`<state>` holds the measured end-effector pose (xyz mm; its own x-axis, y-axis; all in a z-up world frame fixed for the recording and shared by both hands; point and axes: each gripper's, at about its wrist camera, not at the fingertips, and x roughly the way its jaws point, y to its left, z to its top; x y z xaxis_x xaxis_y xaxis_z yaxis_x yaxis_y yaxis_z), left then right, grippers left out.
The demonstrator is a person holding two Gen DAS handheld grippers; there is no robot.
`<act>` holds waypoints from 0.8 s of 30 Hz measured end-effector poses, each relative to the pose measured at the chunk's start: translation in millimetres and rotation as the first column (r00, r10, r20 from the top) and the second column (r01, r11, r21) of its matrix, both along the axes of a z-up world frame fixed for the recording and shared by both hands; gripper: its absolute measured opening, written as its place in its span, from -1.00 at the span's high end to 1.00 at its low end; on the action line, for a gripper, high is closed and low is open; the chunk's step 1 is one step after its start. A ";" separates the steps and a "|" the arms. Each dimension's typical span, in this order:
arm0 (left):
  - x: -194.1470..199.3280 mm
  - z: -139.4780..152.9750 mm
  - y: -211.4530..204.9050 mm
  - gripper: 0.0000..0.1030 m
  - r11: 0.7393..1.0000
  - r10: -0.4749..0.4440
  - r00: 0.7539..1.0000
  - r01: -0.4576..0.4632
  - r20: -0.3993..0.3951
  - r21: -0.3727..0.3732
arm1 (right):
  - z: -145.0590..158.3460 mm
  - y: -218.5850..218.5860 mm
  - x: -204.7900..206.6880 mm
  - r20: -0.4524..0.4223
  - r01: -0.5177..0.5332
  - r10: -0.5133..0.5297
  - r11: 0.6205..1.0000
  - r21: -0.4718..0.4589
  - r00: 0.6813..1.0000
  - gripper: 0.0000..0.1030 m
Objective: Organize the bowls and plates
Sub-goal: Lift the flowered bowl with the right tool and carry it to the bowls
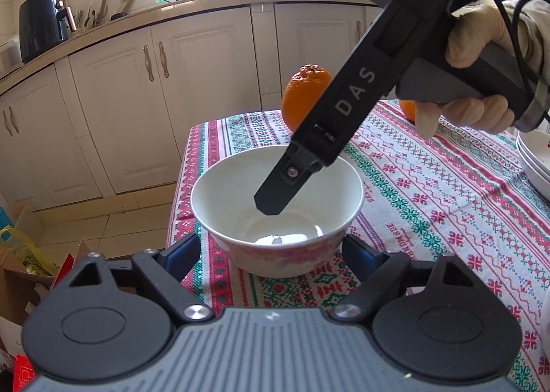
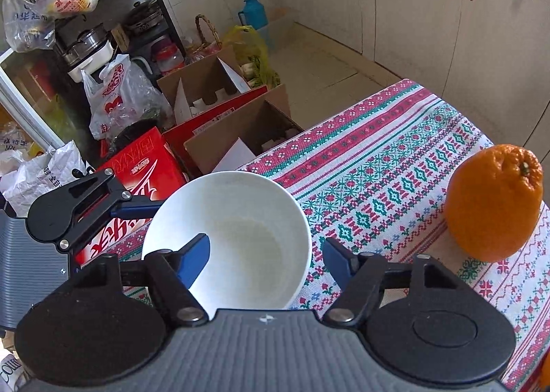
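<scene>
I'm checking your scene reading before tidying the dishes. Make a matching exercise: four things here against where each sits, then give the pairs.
1 bowl
2 orange
3 stacked plates
4 air fryer

A on the kitchen counter
B right edge of the left wrist view
C flanked by the left tool
D on the tablecloth, behind the bowl

Pairs: 1-C, 2-D, 3-B, 4-A

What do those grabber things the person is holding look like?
Each is black plastic with a ribbed grey body and silver screws. The left gripper and right gripper have blue pads on their fingers. From the left wrist camera, the right one's long black arm says DAS in white letters; a black cable trails back. The hand wears a pale glove.
</scene>
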<state>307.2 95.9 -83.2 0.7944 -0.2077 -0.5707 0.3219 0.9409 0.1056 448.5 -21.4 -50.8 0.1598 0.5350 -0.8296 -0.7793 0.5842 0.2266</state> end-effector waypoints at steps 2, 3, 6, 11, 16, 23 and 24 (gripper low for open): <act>0.2 0.1 0.0 -0.70 1.000 -0.002 1.000 0.002 -0.001 -0.002 | -0.3 -0.4 0.0 0.001 0.003 -0.003 1.000 0.005 1.000 -0.40; 0.2 0.3 0.2 -0.68 1.000 -0.004 1.000 0.004 -0.001 -0.004 | -0.1 -1.0 0.2 -0.002 0.004 -0.004 1.000 0.010 1.000 -0.38; 0.4 0.6 0.2 -0.65 1.000 -0.008 1.000 0.008 -0.003 -0.011 | 0.8 -1.9 -0.1 -0.009 0.001 -0.001 1.000 0.024 1.000 -0.36; -0.1 1.1 -0.4 -0.61 1.000 -0.011 1.000 0.011 -0.002 -0.011 | 2.5 -0.6 -2.0 -0.013 -0.002 0.002 0.999 0.034 1.000 -0.34; -1.0 2.0 -2.3 -0.61 1.000 -0.011 1.000 0.011 -0.009 -0.003 | 4.8 -2.6 -5.0 -0.015 -0.001 0.002 0.999 0.042 1.000 -0.34; -11.9 13.8 -7.6 -0.61 1.000 -0.020 1.000 0.020 -0.017 0.000 | 10.8 -8.4 -15.2 -0.012 -0.005 0.006 0.999 0.043 1.000 -0.34; -15.2 16.6 -8.9 -0.61 1.000 -0.022 1.000 0.022 -0.016 0.002 | 12.7 -10.4 -17.7 -0.013 -0.004 0.005 0.999 0.048 1.000 -0.34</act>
